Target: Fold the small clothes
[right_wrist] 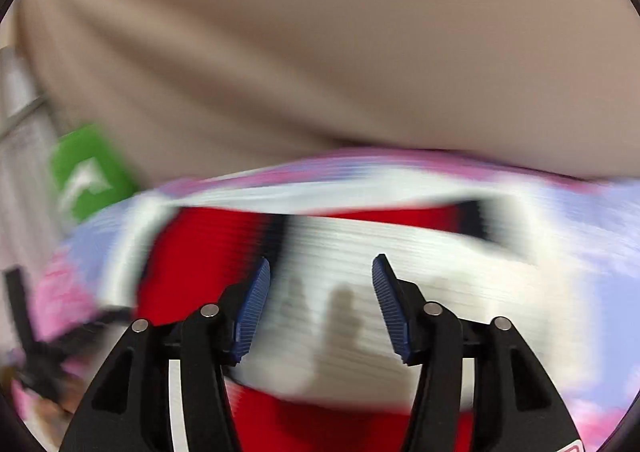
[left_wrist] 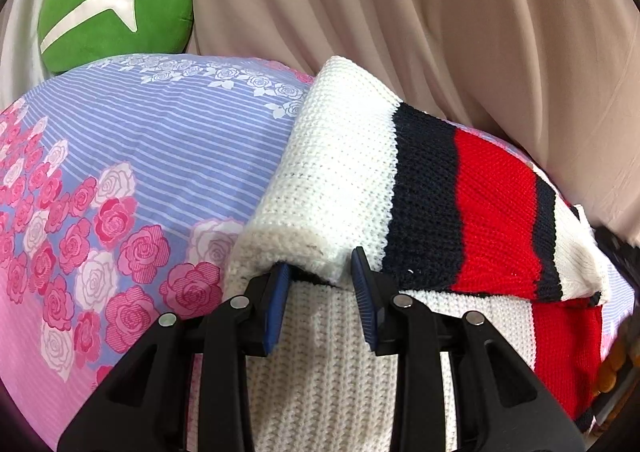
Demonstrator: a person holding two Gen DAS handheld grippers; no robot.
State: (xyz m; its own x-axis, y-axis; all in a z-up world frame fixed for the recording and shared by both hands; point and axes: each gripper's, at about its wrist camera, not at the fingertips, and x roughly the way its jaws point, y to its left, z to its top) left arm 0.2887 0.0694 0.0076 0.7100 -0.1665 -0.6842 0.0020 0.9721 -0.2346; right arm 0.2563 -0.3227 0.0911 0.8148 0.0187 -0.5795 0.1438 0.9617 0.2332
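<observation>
1. We are looking at a chunky knitted sweater (left_wrist: 344, 180), white with navy and red bands, lying on a bedsheet (left_wrist: 132, 156) toward its right side; a white ribbed part is folded over the striped body, making a thick rolled edge near us.
2. Our left gripper (left_wrist: 322, 276) is hovering at that rolled edge, its blue ridged pads (left_wrist: 366, 292) standing apart on either side of the fold, one tucked beneath the roll; we are not pinching the knit.
3. Our right gripper (right_wrist: 320, 280) is hanging spread wide above the sweater (right_wrist: 360, 252), gripping nothing; that view is blurring heavily.
4. The bedsheet is showing smooth lilac cloth with thin white stripes and pink and white printed roses.
5. At the far left a rounded green plush cushion (left_wrist: 116, 8) with a white angular mark is resting against the sheet.
6. Behind everything a beige curtain (left_wrist: 440, 12) is hanging in soft folds.
</observation>
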